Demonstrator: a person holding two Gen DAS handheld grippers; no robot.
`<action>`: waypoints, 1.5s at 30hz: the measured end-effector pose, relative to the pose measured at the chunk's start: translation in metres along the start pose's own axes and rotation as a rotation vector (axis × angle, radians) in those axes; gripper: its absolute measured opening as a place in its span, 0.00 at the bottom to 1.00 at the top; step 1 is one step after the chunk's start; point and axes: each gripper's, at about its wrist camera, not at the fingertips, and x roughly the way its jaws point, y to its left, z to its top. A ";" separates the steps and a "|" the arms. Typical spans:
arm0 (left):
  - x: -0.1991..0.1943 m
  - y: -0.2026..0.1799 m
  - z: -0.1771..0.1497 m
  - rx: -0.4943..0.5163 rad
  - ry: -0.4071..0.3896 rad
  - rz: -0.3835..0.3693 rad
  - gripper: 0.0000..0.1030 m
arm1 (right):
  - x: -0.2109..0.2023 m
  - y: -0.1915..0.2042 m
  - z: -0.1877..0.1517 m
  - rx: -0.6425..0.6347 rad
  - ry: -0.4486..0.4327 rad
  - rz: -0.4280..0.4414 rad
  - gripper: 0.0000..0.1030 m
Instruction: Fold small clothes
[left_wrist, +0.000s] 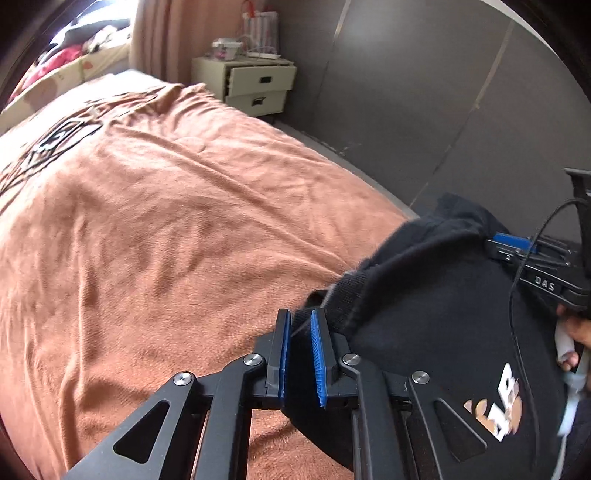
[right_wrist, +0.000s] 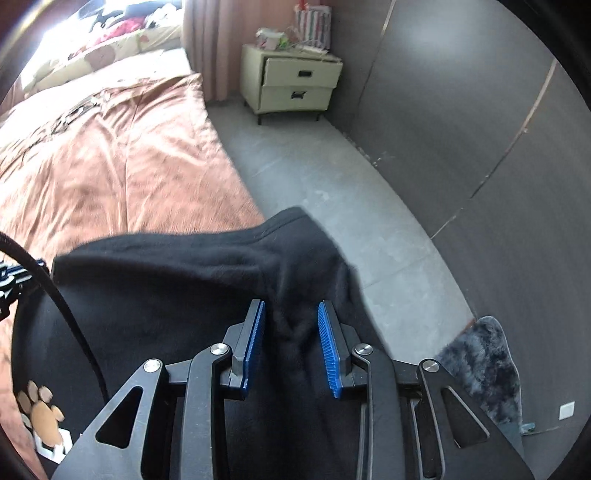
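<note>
Left wrist: black sweatshirt (left_wrist: 424, 295), ribbed edge, white-and-tan chest print.

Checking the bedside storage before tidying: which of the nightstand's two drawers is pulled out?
The top drawer of the cream nightstand is ajar: its front juts forward and sits skewed. The bottom drawer sits flush and closed.

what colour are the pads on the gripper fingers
Blue, ribbed pads on black fingers; clearest in the right wrist view.
</note>
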 end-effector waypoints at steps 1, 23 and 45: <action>-0.008 0.001 0.000 -0.015 -0.012 -0.006 0.14 | -0.006 0.001 -0.001 0.006 -0.009 -0.012 0.25; -0.070 -0.080 -0.065 0.151 0.006 -0.097 0.14 | -0.087 -0.048 -0.136 0.064 -0.082 0.067 0.25; -0.097 -0.144 -0.115 0.198 0.083 -0.111 0.14 | -0.165 -0.054 -0.205 0.170 -0.117 -0.101 0.27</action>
